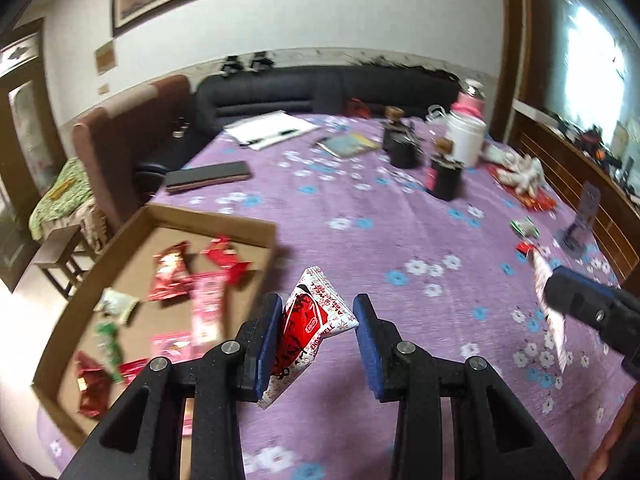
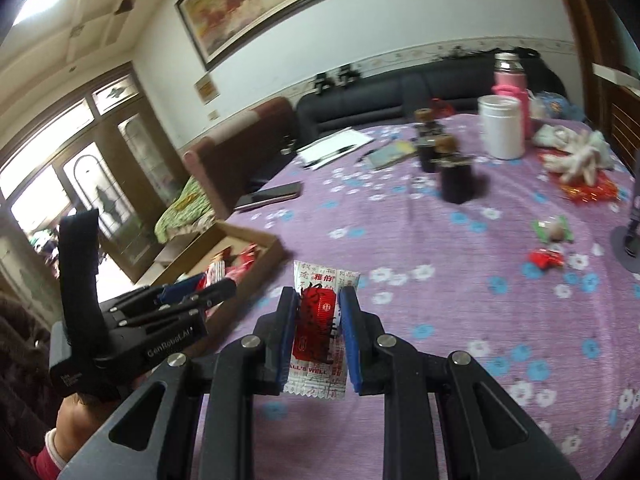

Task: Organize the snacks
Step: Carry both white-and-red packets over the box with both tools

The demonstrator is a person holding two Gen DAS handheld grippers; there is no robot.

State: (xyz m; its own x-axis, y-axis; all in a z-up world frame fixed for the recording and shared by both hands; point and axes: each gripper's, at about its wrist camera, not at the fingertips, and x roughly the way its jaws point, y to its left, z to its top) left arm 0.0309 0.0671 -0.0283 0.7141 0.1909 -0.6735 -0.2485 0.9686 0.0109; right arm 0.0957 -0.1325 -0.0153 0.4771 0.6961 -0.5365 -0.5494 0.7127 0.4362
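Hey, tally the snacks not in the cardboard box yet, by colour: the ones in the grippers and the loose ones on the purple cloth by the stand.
Red-and-white: 2, the left packet in the left gripper and the right packet in the right gripper
Green: 1, the green-wrapped candy
Red: 1, the red-wrapped candy
Total: 4

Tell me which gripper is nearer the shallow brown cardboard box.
Left. The left gripper, with a red-and-white snack packet between its fingers, is at the shallow brown cardboard box. The right gripper, shut on its own packet, is farther off over the purple tablecloth.
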